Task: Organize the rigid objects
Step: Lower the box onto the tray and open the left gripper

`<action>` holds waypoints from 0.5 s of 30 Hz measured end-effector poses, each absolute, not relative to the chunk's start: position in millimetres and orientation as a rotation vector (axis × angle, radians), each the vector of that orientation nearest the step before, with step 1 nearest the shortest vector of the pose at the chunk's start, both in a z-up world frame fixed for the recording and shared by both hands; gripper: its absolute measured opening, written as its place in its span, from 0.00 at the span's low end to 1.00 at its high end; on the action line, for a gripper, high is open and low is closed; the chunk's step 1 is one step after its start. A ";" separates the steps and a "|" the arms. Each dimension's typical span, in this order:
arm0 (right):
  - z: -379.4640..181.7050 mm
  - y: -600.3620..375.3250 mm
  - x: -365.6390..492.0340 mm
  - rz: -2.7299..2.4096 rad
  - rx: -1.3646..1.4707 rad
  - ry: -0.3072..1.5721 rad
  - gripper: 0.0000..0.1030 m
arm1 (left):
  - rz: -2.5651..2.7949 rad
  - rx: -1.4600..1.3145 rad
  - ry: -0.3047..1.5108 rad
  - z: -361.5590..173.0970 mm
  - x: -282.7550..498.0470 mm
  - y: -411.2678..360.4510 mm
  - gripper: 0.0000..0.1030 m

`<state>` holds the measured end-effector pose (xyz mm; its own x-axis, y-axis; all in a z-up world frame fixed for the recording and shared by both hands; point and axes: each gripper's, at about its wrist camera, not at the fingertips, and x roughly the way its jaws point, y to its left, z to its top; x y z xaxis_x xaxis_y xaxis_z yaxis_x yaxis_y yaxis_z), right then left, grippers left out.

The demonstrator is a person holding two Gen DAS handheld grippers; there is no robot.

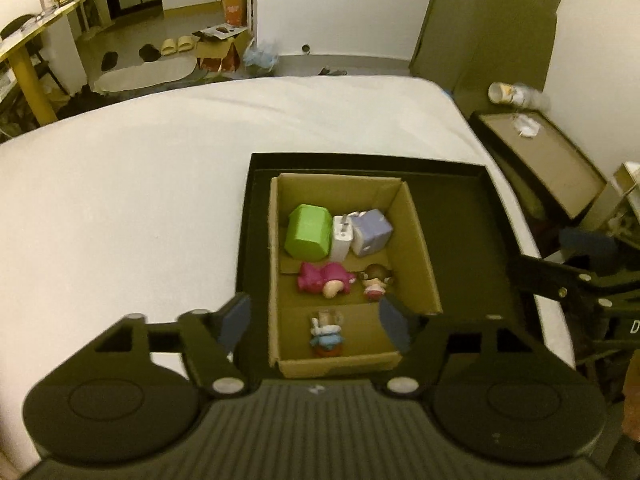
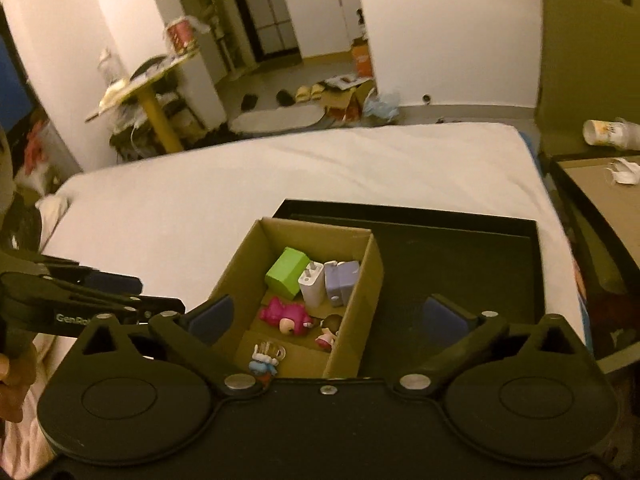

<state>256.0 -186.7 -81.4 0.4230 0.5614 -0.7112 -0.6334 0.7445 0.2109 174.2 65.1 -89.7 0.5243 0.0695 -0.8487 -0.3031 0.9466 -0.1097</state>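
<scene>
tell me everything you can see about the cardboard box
The cardboard box is a plain brown, open-topped carton with no lid or raised flaps showing. It sits upright inside a shallow black tray, toward the tray's left side, on a white surface. Loose flat cardboard pieces line its floor. Inside lie a green block, a white charger, a lilac box, a pink figure and two smaller figurines. Neither claw touches it.

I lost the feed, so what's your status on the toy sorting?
Left gripper and right gripper open, empty. Cardboard box on black tray holds blocks, charger, three figurines. Nothing blocking.
</scene>
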 end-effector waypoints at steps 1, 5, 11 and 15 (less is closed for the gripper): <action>-79.5 -190.8 253.0 0.735 -0.083 0.850 1.00 | 0.221 -0.270 0.989 -88.1 171.6 63.5 0.76; -70.1 -204.1 240.7 0.712 -0.064 0.825 1.00 | 0.183 -0.265 0.954 -76.1 159.4 53.2 0.86; -54.7 -217.6 222.7 0.696 -0.056 0.799 1.00 | 0.182 -0.275 0.898 -55.3 136.7 50.6 0.92; -46.8 -223.5 210.3 0.705 -0.061 0.796 1.00 | 0.164 -0.257 0.877 -46.2 117.9 47.3 0.94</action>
<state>210.3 -223.5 -46.8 0.4862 0.5569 -0.6735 -0.6012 0.7724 0.2047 117.9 47.3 -46.2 0.6299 0.0361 -0.7758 -0.2459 0.9568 -0.1551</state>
